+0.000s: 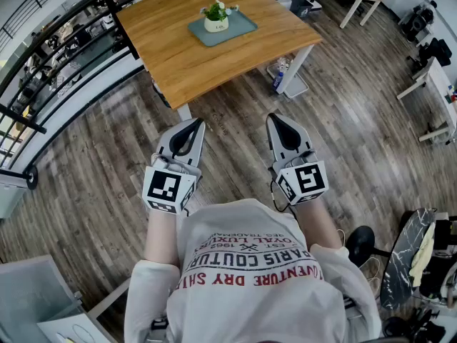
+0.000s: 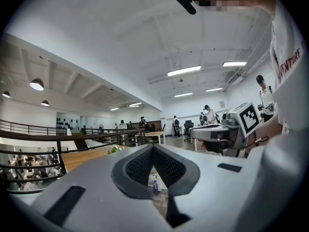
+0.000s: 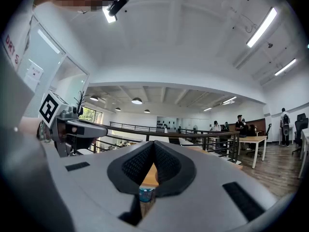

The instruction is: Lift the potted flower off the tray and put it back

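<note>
Wooden table (image 1: 178, 48) bears potted flower (image 1: 216, 16) — seemingly well beyond both hand-held grippers (image 1: 198, 123) (image 1: 274, 118).

The only print I can read is on the person's T-shirt (image 1: 250, 263), at six o'clock in the head view. Its red letters are seen upside down: "PARIS COUTUR", "VENTURE", "DRY SH" and, smaller, "EST. 1962" with "TRADEMARK". The left gripper view catches part of "VENTURE" on the same shirt at three o'clock. The potted flower (image 1: 216, 16), at twelve o'clock, has a small label on its pot, too tiny to read.

tray (image 1: 241, 24): grey-blue | pot (image 1: 216, 25): cream | table (image 1: 171, 45): orange-brown wood grain
</note>
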`<state>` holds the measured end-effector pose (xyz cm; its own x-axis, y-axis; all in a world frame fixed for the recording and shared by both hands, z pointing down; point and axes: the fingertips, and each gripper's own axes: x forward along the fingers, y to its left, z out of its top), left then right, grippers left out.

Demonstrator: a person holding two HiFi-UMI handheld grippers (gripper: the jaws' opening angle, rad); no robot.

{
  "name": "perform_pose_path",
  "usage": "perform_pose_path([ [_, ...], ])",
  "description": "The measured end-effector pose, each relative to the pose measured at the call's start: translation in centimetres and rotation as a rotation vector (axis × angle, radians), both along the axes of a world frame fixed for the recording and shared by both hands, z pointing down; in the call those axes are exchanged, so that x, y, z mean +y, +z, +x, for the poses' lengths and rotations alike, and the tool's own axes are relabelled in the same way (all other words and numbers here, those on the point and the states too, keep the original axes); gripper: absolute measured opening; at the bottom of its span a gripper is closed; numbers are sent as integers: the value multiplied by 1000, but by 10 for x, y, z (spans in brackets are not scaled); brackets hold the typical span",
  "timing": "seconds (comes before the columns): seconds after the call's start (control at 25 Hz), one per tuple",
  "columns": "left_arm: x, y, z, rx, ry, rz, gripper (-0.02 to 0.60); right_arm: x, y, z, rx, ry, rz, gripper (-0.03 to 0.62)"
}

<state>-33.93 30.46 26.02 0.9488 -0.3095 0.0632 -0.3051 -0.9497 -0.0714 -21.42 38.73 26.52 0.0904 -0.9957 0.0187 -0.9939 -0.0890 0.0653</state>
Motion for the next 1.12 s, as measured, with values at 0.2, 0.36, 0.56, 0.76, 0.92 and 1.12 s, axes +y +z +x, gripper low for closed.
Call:
perform_pose_path([
  [0.2, -4, 2, 2, -1, 6, -2, 12, -5, 4, 1, -1, 3, -9, 26],
  [0.36, -7, 2, 1, 2, 8, -6, 12, -7, 7, 1, -7, 6, -16, 26],
  [0.56, -10, 5, -1, 6, 7, -13, 12, -11, 8, 1, -63, 6, 16, 27],
  [0.76, -16, 12, -1, 4, 4, -29, 12, -19, 11, -2, -67, -48, 13, 50],
  [0.92, -24, 14, 2, 6, -12, -44, 12, -30, 16, 3, -3, -56, -13, 390],
  [1.12, -34, 18, 13, -5, -15, -55, 12, -41, 12, 33, -34, 16, 12, 457],
])
